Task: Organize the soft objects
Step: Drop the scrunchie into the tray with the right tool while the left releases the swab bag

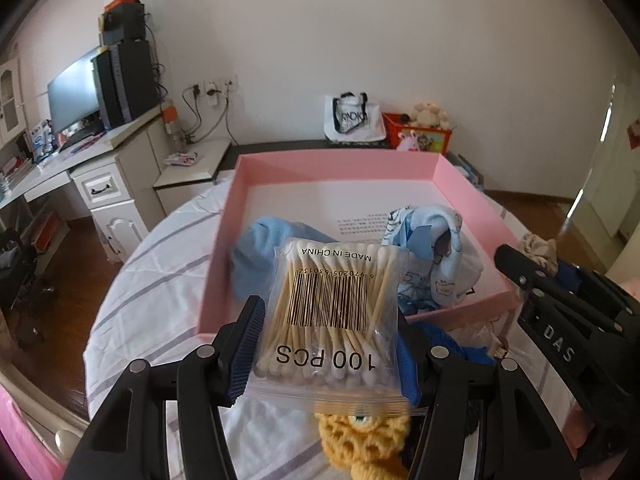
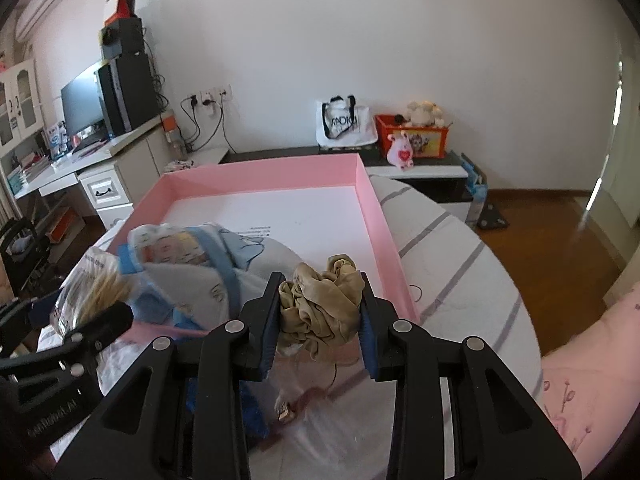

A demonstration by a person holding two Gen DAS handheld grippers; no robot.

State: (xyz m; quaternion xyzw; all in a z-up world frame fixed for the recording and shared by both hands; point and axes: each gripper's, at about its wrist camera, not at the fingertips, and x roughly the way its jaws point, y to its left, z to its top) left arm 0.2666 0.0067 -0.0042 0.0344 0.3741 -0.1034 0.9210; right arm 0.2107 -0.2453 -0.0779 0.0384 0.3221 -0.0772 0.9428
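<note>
Jaws of the left gripper clamped a swab bag above the near edge of the pink box, which held baby clothes. Right gripper jaws pinched a tan scrunchie over the box's near right corner.

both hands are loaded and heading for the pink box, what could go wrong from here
1. The left gripper pinches the slick bag of cotton swabs by its sides only; the bag might slip out short of the pink box.
2. The tan scrunchie bulges loosely from the right gripper and could snag on a finger at release.
3. The baby clothes crowd the box's near corner, so drops there may roll over the wall.
</note>
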